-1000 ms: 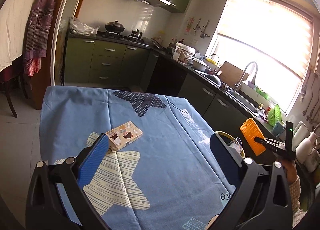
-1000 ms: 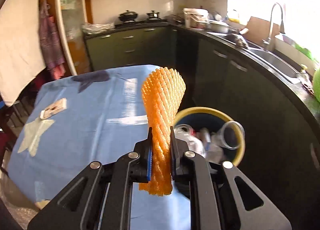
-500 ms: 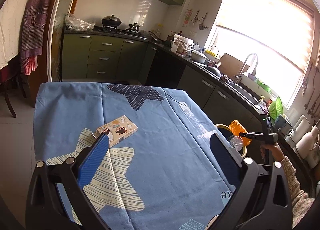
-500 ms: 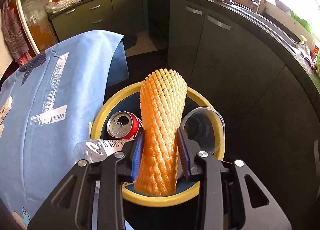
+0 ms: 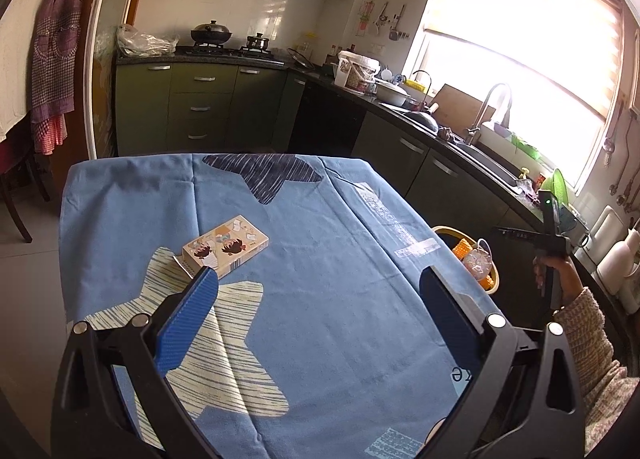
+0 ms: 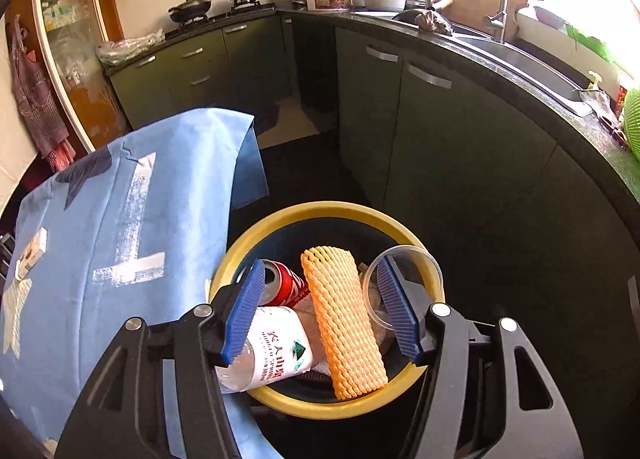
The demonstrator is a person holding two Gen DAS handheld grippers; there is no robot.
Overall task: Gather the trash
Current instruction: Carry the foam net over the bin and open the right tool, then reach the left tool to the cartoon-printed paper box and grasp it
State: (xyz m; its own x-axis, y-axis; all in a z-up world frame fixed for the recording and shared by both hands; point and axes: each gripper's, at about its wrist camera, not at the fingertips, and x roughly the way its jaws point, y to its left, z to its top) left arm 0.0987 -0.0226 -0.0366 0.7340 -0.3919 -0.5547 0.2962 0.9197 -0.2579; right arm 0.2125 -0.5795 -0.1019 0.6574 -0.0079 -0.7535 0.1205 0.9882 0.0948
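Starting at the left, the left gripper [image 5: 316, 291] hangs over the blue star-print tablecloth [image 5: 328, 259] with its jaws spread wide and nothing between them; it has drifted only a little in the past second. At about eleven o'clock from its left blue pad lies the small illustrated carton [image 5: 226, 246], flat on the cloth and partly over the pale star, just beyond the pad's tip but apart from it. This looks like the last piece of rubbish on the table. Moving right, at about three o'clock in the left wrist view, the yellow-rimmed bin [image 5: 494, 283] stands on the floor just off the table's edge, and past it a hand [image 5: 554, 271] in a knitted sleeve holds the other tool above it. In the right wrist view the change is plain: a second ago the right gripper [image 6: 320, 311] was clamped on the orange foam fruit net [image 6: 344, 319] while nearing the bin, and since then its jaws have just been opening. They now stand well apart, neither pad pressing the net. The net lies inside the bin [image 6: 332, 209], leaning from twelve towards five o'clock across the other rubbish: a red drinks can [image 6: 284, 285] at ten o'clock, a clear plastic bottle [image 6: 268, 351] at eight, a clear round cup [image 6: 400, 275] at two. So the net appears delivered, and the carton would be the likely next pick, probably for the left tool nearest it.
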